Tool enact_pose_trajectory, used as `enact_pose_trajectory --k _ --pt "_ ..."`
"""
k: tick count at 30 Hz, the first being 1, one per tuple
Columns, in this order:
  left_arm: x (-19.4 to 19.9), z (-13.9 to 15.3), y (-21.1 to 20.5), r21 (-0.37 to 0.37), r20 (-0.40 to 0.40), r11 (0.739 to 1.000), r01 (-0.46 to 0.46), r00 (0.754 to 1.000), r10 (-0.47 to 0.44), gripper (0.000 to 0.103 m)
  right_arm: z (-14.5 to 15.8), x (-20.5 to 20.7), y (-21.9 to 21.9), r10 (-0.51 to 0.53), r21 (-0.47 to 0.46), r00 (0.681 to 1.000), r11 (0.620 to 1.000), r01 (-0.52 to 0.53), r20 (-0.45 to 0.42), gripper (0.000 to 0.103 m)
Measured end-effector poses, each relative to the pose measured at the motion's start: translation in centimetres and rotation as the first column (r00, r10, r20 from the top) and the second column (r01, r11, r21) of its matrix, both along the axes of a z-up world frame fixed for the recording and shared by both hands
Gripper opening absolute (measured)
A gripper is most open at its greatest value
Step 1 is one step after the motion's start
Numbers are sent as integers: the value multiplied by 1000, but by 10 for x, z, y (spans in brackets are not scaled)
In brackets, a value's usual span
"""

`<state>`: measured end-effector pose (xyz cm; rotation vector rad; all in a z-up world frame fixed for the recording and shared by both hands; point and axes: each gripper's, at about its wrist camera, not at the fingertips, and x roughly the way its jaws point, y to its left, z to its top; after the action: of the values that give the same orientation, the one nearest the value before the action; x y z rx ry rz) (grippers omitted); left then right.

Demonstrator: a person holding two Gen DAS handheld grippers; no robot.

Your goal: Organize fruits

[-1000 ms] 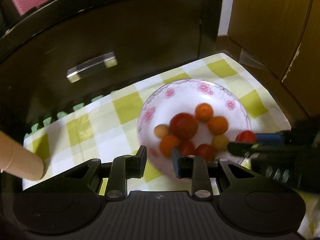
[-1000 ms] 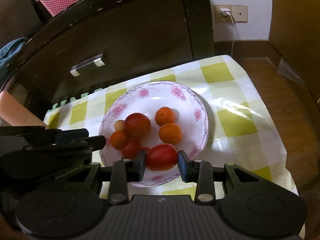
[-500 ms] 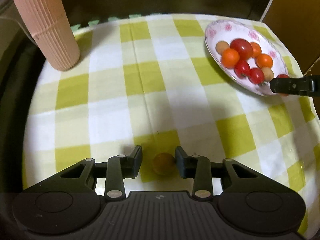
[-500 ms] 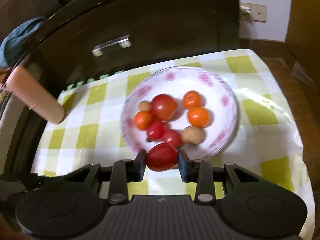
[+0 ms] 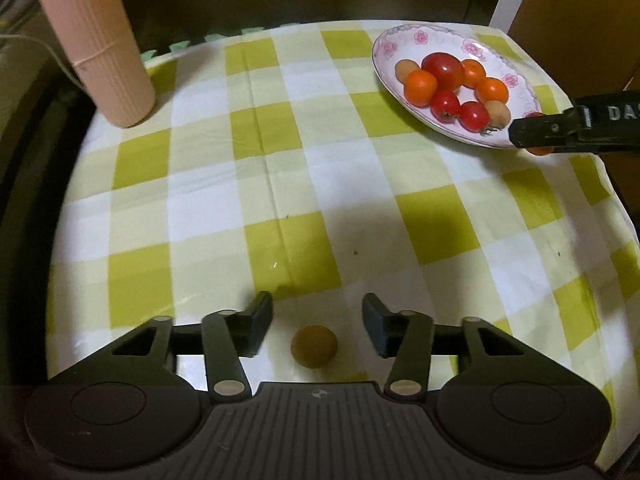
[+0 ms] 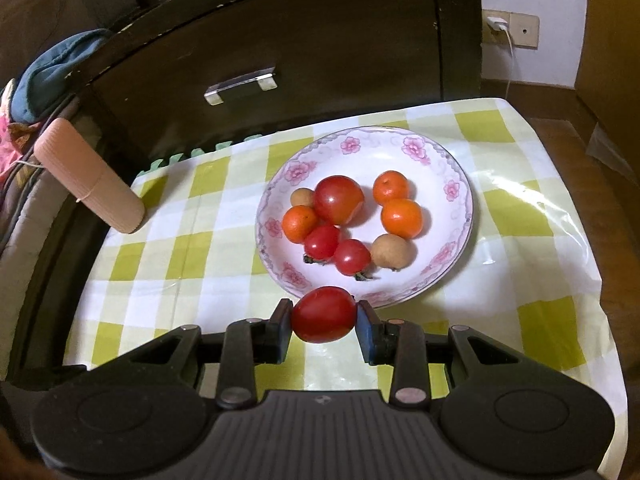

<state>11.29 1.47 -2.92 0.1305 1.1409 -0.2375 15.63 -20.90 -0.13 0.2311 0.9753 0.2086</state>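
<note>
Checked cloth covers the surface [image 5: 280,168]; the plate [image 6: 456,168] is the landmark. My right claw [image 6: 323,318] pinches a red tomato [image 6: 323,314] at the plate's near rim, ready for sorting. My left claw [image 5: 316,322], spread, straddles a brown fruit [image 5: 314,346] lying well apart from the plate.

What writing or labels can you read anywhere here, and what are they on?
"DAS": white letters on the side of the right gripper, cut off by the left wrist view's edge, so the word may run on.
A small logo on each gripper body is too tiny to read.
The plate carries only pink flowers, no words.
</note>
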Motion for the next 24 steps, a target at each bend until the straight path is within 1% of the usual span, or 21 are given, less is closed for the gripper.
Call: enact_pose_trajectory --k 3,5,6,7,8,10,14,22,24 --pt "-13 1 -2 18 2 1000 16 1000 -17 63 1 -4 3 13 -2 1000 1000 -13 4 33" --pt "-16 -6 -4 47 -16 999 16 1000 -15 58 2 -5 4 18 -5 1000 1000 -18 6 33" --pt "-18 -9 -3 51 -27 999 10 1000 -8 56 2 -6 5 19 -5 1000 1000 -19 7 33" --pt "-20 -12 -3 48 -39 999 4 999 -3 52 3 -7 5 20 -3 1000 1000 -20 9 32" --pt "-22 -14 -3 51 -45 999 4 999 -2 50 4 -9 5 23 -2 1000 1000 -23 12 32" --pt "-25 -15 -4 55 -44 998 6 999 -3 43 6 -11 6 28 -3 999 1000 -28 20 32" --pt "-31 -15 -9 66 -46 997 26 999 -23 36 6 -17 7 31 -19 999 999 -31 13 32" --pt "-35 -15 -9 60 -43 998 8 999 -5 32 -6 -27 11 54 -61 998 997 -56 -23 32" --pt "-33 -14 -7 34 -60 999 4 998 -2 33 -7 -30 11 59 -65 998 996 -60 -27 32"
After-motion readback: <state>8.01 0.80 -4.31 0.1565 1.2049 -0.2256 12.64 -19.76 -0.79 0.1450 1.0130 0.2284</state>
